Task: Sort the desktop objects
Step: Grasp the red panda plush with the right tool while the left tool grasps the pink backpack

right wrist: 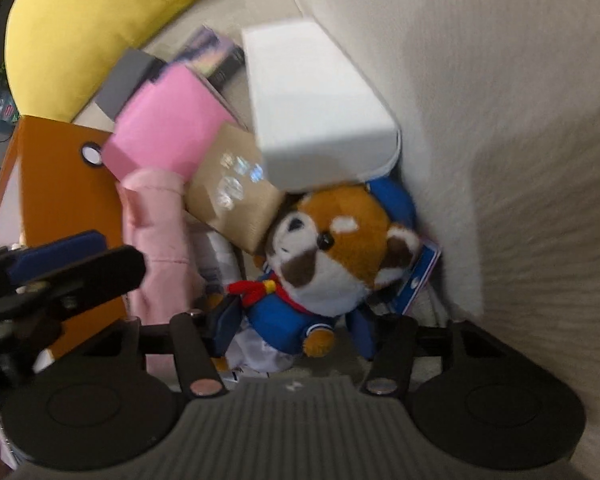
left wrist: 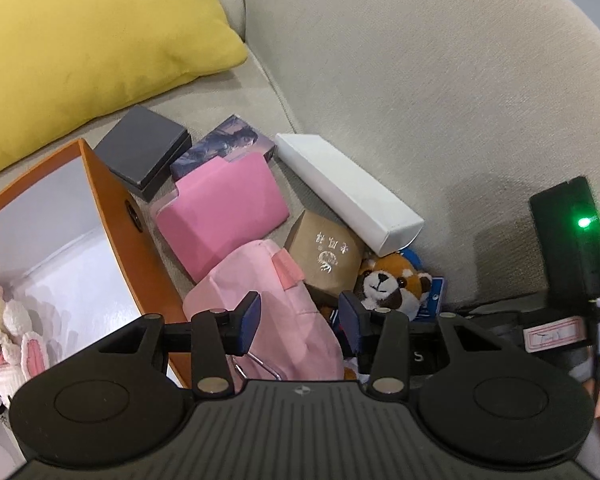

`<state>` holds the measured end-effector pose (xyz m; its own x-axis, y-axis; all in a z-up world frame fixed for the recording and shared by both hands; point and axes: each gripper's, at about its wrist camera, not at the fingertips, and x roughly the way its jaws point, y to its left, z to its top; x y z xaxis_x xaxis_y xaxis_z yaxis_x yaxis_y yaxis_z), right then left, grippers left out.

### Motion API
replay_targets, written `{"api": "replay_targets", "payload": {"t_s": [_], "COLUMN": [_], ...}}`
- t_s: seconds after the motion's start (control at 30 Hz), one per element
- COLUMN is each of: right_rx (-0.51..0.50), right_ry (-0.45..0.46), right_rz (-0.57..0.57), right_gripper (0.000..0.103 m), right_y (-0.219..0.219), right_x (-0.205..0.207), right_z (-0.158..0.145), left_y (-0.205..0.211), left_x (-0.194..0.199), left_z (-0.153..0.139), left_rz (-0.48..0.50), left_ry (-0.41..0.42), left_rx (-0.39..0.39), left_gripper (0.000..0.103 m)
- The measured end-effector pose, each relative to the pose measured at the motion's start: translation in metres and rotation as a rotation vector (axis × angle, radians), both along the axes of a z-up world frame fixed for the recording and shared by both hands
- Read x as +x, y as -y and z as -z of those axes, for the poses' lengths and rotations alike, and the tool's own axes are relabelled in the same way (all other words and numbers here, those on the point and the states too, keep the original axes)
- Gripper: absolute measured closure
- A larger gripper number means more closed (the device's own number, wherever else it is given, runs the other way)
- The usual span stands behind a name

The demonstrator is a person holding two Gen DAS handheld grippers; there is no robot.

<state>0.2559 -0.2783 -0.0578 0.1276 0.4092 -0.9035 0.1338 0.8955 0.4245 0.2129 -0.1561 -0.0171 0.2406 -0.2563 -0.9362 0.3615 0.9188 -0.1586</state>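
The red panda plush (right wrist: 332, 248) sits between the open, empty right gripper's (right wrist: 290, 330) spread fingers, untouched; the left gripper (left wrist: 298, 318) hovers open over the pink pouch (left wrist: 276, 320).

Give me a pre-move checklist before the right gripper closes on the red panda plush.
1. Right gripper open: ok, nothing pinched.
2. Red panda plush between its fingers: ok, the blue-clad body sits in the gap.
3. Plush free to lift: not ok, the white box and brown box rest over its head.
4. Left gripper empty: ok, open above the pink pouch.
5. Orange box open to receive: ok, crocheted doll already inside.
6. Contact of fingers with plush: cannot tell, view blurred.
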Motion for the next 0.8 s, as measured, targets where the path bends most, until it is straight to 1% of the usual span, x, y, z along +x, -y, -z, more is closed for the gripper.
{"api": "replay_targets", "payload": {"t_s": [0.03, 0.07, 0.1, 0.17, 0.23, 0.3, 0.33, 0.4, 0.47, 0.57, 0.6, 0.67, 0.7, 0.73, 0.8], "right_rx": [0.024, 0.028, 0.019, -0.017, -0.048, -0.067, -0.066, -0.094, -0.100, -0.083, -0.085, -0.095, -0.100, -0.106, -0.116], "right_ry": [0.002, 0.005, 0.008, 0.017, 0.023, 0.041, 0.049, 0.086, 0.095, 0.085, 0.088, 0.098, 0.100, 0.103, 0.107], "right_rz": [0.015, 0.011, 0.002, -0.030, -0.075, -0.126, -0.150, -0.194, -0.204, -0.192, -0.196, -0.208, -0.213, -0.218, -0.222], "right_gripper": [0.050, 0.053, 0.056, 0.056, 0.057, 0.057, 0.058, 0.058, 0.058, 0.058, 0.058, 0.058, 0.058, 0.058, 0.058], "right_y": [0.002, 0.001, 0.000, -0.003, -0.008, -0.016, -0.020, -0.026, -0.028, -0.024, -0.025, -0.028, -0.028, -0.027, -0.028], "right_x": [-0.001, -0.002, -0.002, -0.004, -0.006, -0.012, -0.016, -0.022, -0.023, -0.023, -0.023, -0.025, -0.026, -0.026, -0.026], "right_z": [0.003, 0.002, -0.001, -0.008, -0.011, -0.019, -0.023, -0.033, -0.034, -0.033, -0.033, -0.035, -0.035, -0.036, -0.038], "left_y": [0.001, 0.002, 0.003, 0.002, 0.002, 0.004, 0.006, 0.011, 0.020, 0.036, 0.040, 0.041, 0.042, 0.041, 0.037], "left_x": [0.000, 0.000, 0.000, 0.001, 0.002, 0.002, 0.001, -0.001, -0.001, -0.004, -0.005, -0.003, -0.004, -0.005, -0.007], "left_z": [0.002, 0.003, 0.004, 0.006, 0.008, 0.011, 0.012, 0.014, 0.018, 0.024, 0.027, 0.035, 0.037, 0.038, 0.036], "left_rz": [-0.003, -0.005, -0.009, -0.029, -0.038, -0.035, -0.026, -0.023, -0.018, 0.009, 0.019, 0.008, 0.006, 0.002, -0.007], "left_ry": [-0.005, -0.009, -0.014, -0.022, -0.038, -0.068, -0.068, -0.068, -0.065, -0.027, -0.022, -0.063, -0.060, -0.051, -0.041], "left_rx": [0.006, 0.011, 0.015, 0.037, 0.053, 0.077, 0.089, 0.109, 0.144, 0.225, 0.239, 0.239, 0.245, 0.252, 0.238], "left_gripper": [0.053, 0.053, 0.056, 0.056, 0.051, 0.051, 0.050, 0.047, 0.041, 0.035, 0.035, 0.036, 0.038, 0.046, 0.049]}}
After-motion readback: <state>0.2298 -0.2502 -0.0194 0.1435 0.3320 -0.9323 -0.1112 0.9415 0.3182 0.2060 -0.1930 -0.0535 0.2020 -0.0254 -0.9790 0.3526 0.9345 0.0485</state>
